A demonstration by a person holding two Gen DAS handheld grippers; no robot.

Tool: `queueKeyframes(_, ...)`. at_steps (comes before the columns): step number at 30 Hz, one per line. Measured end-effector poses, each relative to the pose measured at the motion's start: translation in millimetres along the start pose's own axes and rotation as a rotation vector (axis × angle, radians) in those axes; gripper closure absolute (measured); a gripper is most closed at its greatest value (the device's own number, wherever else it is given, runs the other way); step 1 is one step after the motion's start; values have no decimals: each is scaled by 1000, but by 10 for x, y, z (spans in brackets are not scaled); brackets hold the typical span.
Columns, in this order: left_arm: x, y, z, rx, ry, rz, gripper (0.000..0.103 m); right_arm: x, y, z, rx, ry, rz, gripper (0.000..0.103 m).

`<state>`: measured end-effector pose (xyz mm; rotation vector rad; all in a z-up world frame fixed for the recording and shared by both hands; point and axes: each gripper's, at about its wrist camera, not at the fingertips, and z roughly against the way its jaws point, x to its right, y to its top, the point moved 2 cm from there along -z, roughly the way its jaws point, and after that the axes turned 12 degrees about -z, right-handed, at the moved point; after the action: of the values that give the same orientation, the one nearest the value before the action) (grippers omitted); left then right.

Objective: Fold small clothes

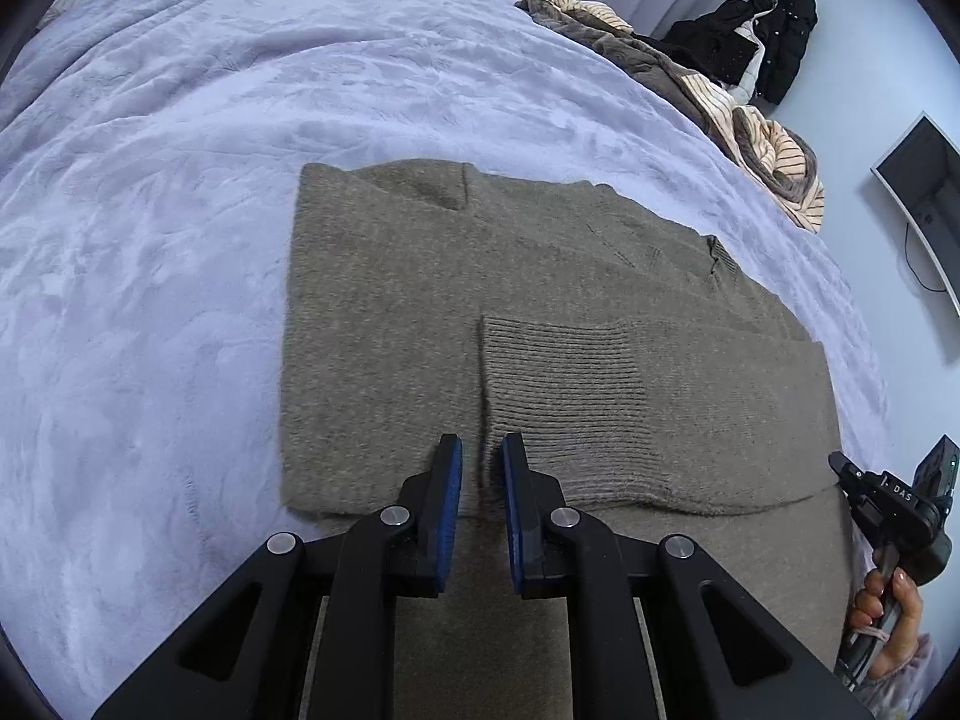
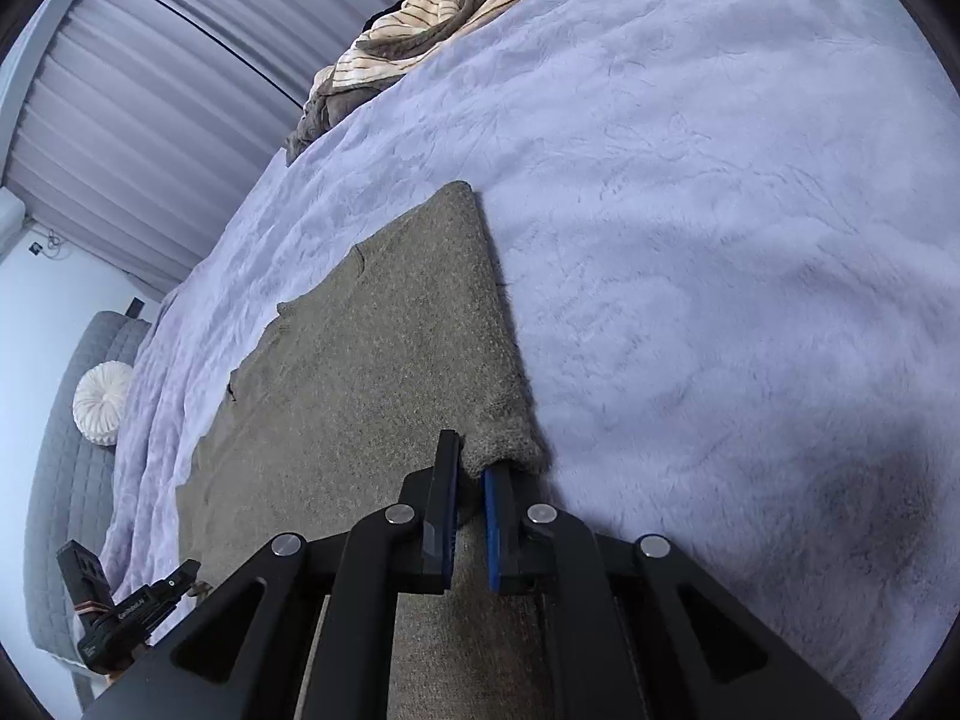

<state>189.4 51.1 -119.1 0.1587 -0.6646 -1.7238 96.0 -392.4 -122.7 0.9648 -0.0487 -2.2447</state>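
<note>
A grey-brown knit sweater [image 1: 420, 300] lies flat on the bed, partly folded, with one sleeve laid across its body. The sleeve's ribbed cuff [image 1: 558, 372] ends right at my left gripper [image 1: 482, 441]. Its blue pads stand close together with the cuff's edge running between them, shut on it. In the right wrist view the sweater [image 2: 372, 372] stretches away from my right gripper [image 2: 474, 456], which is shut on the garment's near corner; the knit bulges out just beyond the pads. The right gripper's body [image 1: 888, 504] and a hand [image 1: 888, 612] show at the left view's right edge.
A lavender plush blanket [image 1: 180, 180] covers the bed all around. A striped and grey heap of bedding [image 1: 768, 144] lies at the far edge, with a black jacket [image 1: 780, 30] hanging behind it and a monitor [image 1: 924, 192] on the wall. A round white pillow [image 2: 103, 399] leans on a grey headboard [image 2: 66, 480].
</note>
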Motion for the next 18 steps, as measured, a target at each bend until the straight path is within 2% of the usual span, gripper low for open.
queueKeyframes(3,-115,-57,102,-5,70,11,88,8,-32,56,-16,-2,7,93)
queueKeyframes(4,-150,-77,133,-5,76,13,81,3,-41,77,-22,-5,8,92)
queueKeyframes(5,-174,-92,164,-5,80,13,46,-6,-53,104,-32,-4,11,88)
queueKeyframes(7,-203,-115,272,37,133,9,2,-8,-84,176,-55,6,17,79)
queueKeyframes(8,-200,-120,337,81,151,-2,2,-12,-96,213,-59,11,19,72)
queueKeyframes(9,-201,-119,363,89,143,-16,2,-14,-102,255,-58,15,21,64)
queueKeyframes(11,-235,-116,342,60,126,-13,2,5,-89,346,-30,10,18,56)
queueKeyframes(14,-319,-91,247,22,104,11,2,100,-11,347,-28,23,-33,56)
queueKeyframes(16,-419,-91,151,0,56,65,3,175,33,263,-50,60,-87,56)
queueKeyframes(18,-496,-104,53,-23,4,129,36,225,48,116,-101,95,-124,57)
